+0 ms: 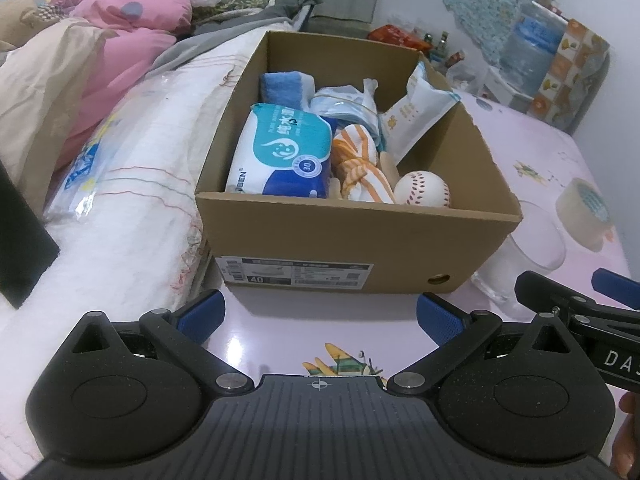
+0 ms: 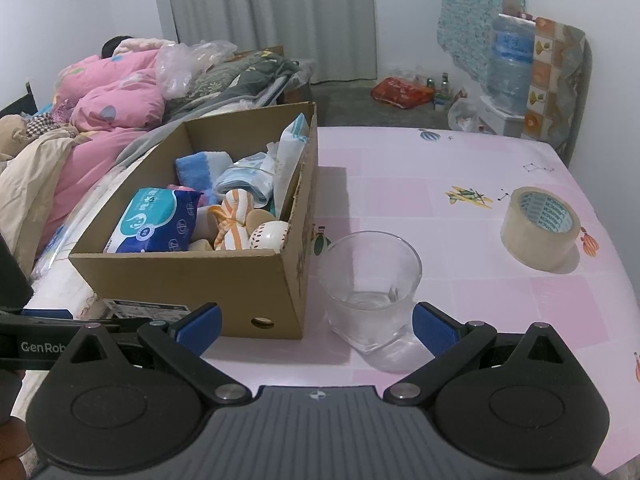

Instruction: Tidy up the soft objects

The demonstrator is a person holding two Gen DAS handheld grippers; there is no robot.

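1. The cardboard box stands on the counter at its left edge, hard against the bed. I judge that it is the collecting place for the soft things, near enough for either hand.

2. The soft things lie inside it already: a pack of wet wipes along the left wall, a blue sponge at the back, an orange-striped cloth knotted in the middle, a bundle of face masks behind it, and a white pouch leaning on the right wall. A baseball sits in the front right corner. They are packed close, so little room is left.

3. The left tongs stand open and empty, pointing down at the front of the box, just short of it.

4. The right tongs are also spread wide with nothing between them. The glass tumbler stands just ahead, its base beside the right finger, but no pad presses on it.

5. The tumbler and the roll of packing tape remain out on the counter, the tape well apart from the box. Both are hard things, which likely explains why they stay outside.

6. With no soft thing visible loose on the counter, the sorting looks nearly or wholly done.
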